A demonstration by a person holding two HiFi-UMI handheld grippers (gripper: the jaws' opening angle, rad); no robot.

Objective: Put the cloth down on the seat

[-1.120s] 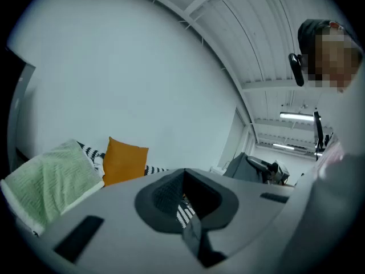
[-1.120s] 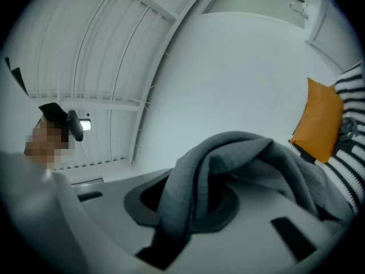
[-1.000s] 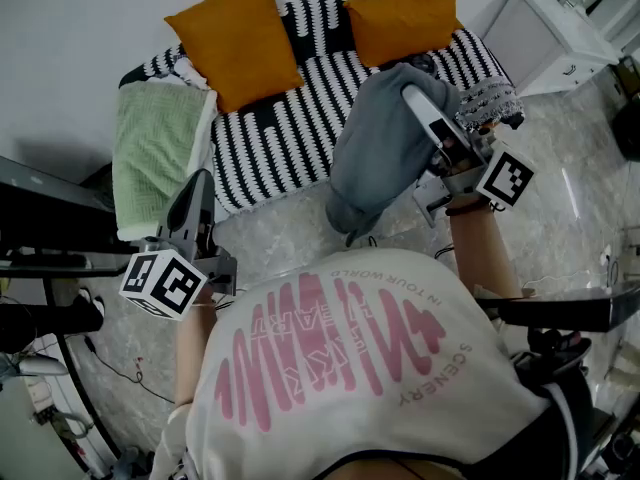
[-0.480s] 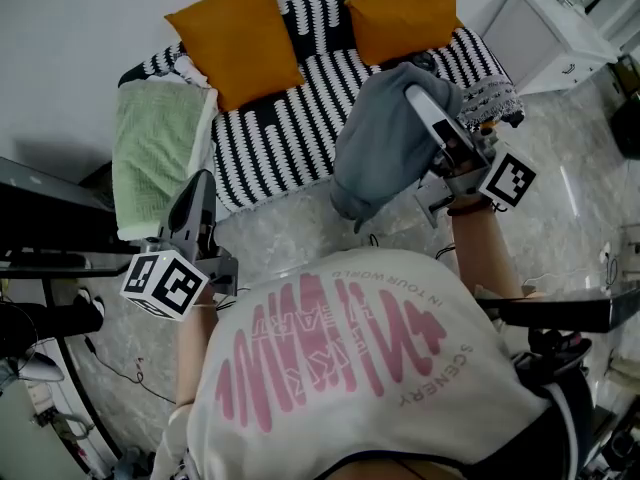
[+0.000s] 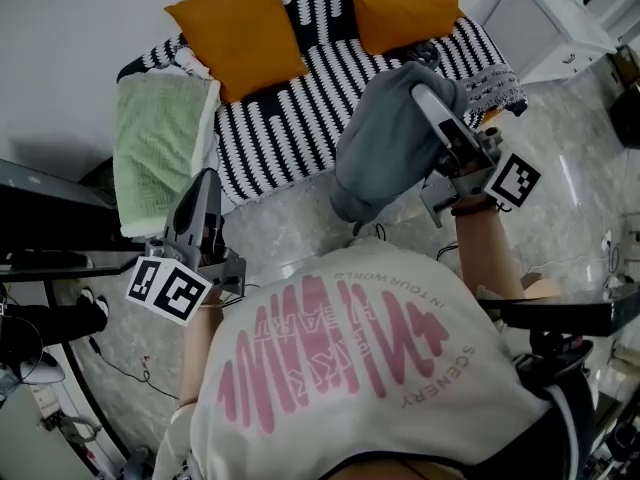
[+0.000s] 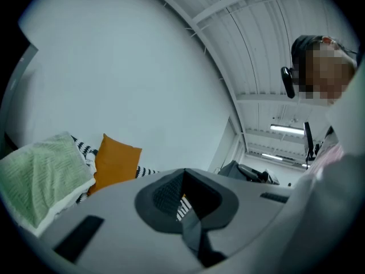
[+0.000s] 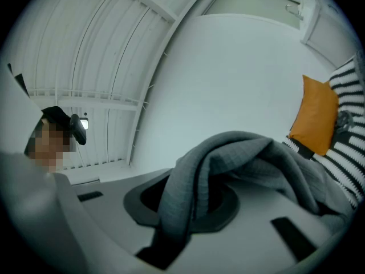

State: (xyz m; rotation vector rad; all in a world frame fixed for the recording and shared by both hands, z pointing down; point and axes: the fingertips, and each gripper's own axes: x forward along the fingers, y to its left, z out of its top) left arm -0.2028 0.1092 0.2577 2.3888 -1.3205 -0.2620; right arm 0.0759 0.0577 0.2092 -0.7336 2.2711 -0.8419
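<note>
A grey cloth (image 5: 385,138) hangs bunched from my right gripper (image 5: 425,96), which is shut on it and held up over the front edge of the seat, a black-and-white striped sofa (image 5: 290,118). In the right gripper view the cloth (image 7: 228,158) drapes across the jaws and hides their tips. My left gripper (image 5: 203,183) points upward at the lower left, near the sofa's left arm, with its jaws together and nothing in them. The left gripper view shows the pads (image 6: 165,196) against a white wall.
Two orange cushions (image 5: 230,28) (image 5: 405,10) lean on the sofa back. A green towel (image 5: 150,153) lies over the left armrest. A white cabinet (image 5: 545,18) stands at the right, dark furniture (image 5: 40,238) at the left, and the floor is marble.
My right gripper and the cloth have shifted slightly toward the sofa, and the cloth's hanging end has risen a little. The left gripper has barely moved.
</note>
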